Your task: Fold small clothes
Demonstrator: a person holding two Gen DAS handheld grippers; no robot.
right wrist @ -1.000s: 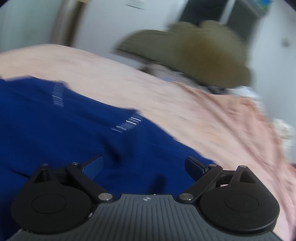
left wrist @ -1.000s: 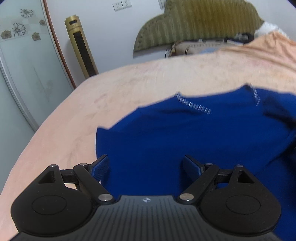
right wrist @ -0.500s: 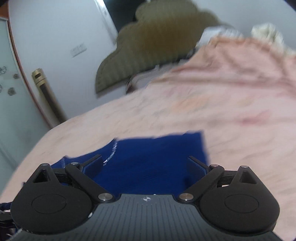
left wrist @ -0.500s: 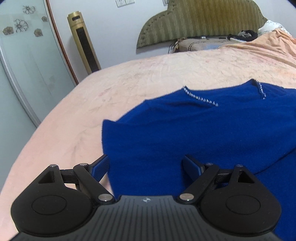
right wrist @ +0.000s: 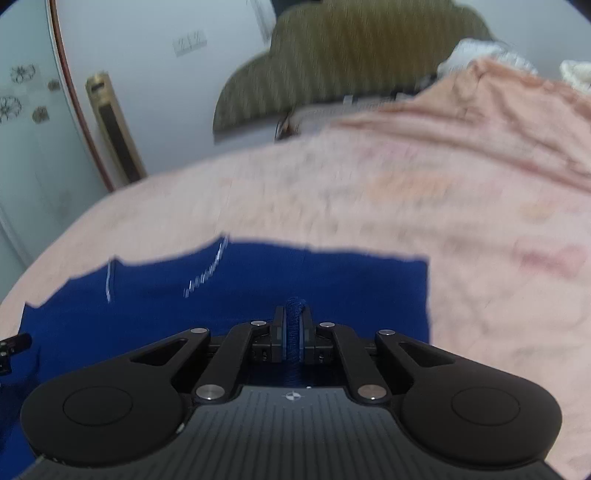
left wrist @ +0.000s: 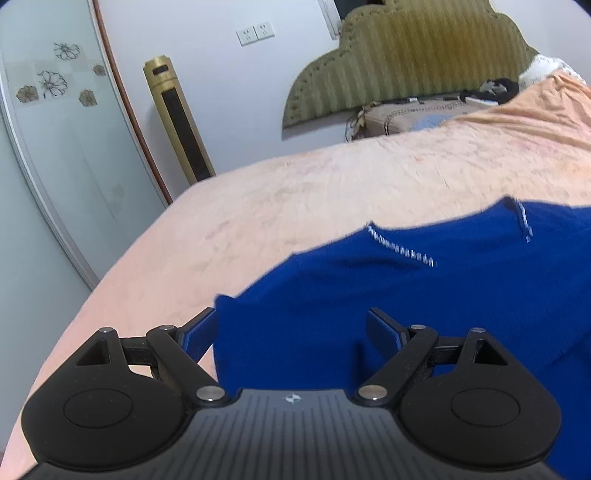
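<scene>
Pink bedspread (left wrist: 295, 206), blue garment (left wrist: 388, 295) pinched in right tongs (right wrist: 294, 334), left tongs (left wrist: 291, 330) agape

A big bed (left wrist: 295, 206) fills most of the room, and a soft peach blanket (right wrist: 443, 206) covers it, with wrinkles on the far right side. At the far end stands a green padded headboard (left wrist: 406, 62) with a wavy top. The wall (left wrist: 221, 110) behind it is plain white and has two sockets (left wrist: 255, 33). A tall gold tower fan (left wrist: 177, 122) stands against the wall. On the left is a curved glass door (left wrist: 55, 147) with flower stickers (left wrist: 48, 81).
</scene>
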